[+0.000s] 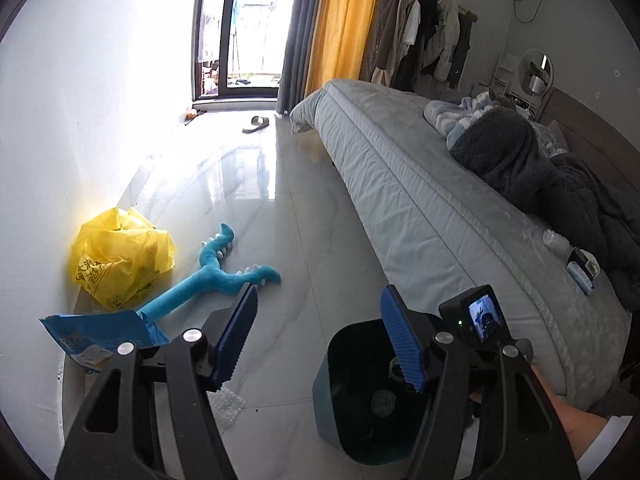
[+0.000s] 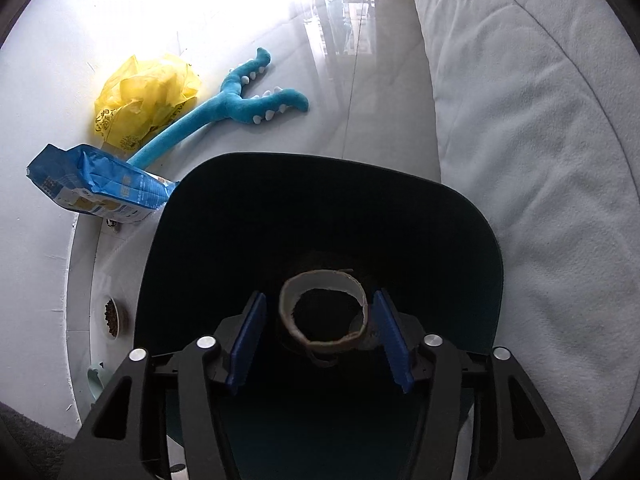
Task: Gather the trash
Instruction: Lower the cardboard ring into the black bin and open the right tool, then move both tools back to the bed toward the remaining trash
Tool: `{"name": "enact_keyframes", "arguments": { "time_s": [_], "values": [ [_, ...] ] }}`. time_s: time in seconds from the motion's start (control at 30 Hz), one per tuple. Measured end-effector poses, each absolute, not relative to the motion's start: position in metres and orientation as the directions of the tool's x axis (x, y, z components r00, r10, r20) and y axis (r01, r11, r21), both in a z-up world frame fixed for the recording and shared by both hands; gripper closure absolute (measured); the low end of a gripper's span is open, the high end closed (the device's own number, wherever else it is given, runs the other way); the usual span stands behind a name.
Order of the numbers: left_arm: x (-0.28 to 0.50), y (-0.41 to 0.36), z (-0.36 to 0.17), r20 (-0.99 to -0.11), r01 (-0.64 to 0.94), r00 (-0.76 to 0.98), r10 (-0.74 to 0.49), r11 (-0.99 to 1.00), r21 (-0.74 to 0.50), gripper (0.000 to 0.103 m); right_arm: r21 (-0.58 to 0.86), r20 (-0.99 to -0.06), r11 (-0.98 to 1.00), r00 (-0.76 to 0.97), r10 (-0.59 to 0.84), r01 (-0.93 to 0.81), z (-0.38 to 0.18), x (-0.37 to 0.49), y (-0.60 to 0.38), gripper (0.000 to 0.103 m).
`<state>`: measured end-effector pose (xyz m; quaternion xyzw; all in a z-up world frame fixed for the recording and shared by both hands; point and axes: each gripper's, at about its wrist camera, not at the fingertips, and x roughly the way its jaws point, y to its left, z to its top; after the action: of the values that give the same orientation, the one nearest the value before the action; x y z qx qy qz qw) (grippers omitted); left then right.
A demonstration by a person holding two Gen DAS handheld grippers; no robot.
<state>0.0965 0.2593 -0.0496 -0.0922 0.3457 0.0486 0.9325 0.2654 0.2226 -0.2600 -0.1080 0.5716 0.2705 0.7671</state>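
— What is under the right gripper?
— A dark bin. A cardboard tape ring sits inside, between the wide-apart fingers.
— And by the wall?
— A yellow bag, a blue plush toy, a blue packet.

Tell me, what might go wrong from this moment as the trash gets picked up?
1. The cardboard ring sits between the open right tool fingers above the bin; whether it is already free is unclear, and it could snag.
2. The blue plush toy lies beside the yellow bag and blue packet; it could be binned by mistake.
3. The open left tool might tear the thin bag.
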Motion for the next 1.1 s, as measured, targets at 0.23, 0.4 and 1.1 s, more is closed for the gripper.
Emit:
{"name": "enact_keyframes", "arguments": {
  "time_s": [0.23, 0.4, 1.1],
  "values": [
    [0.095, 0.251, -0.025, -0.609, -0.150, 0.793, 0.033, 0.978, -0.143, 0.037, 0.149, -0.930, 0.817, 0.200, 0.307, -0.558, -0.253, 0.262, 0.221, 0.028],
    [0.097, 0.233, -0.010, -0.583, -0.118, 0.812, 0.029, 0.986, -0.116, 0.033, 0.158, -0.905, 0.793, 0.235, 0.355, -0.589, -0.226, 0.254, 0.218, 0.026],
    [0.132, 0.142, 0.032, -0.505, 0.035, 0.857, -0.097, 0.991, -0.131, 0.015, 0.120, -0.694, 0.770, 0.502, 0.516, -0.626, -0.083, 0.244, 0.109, 0.024]
  ]
}}
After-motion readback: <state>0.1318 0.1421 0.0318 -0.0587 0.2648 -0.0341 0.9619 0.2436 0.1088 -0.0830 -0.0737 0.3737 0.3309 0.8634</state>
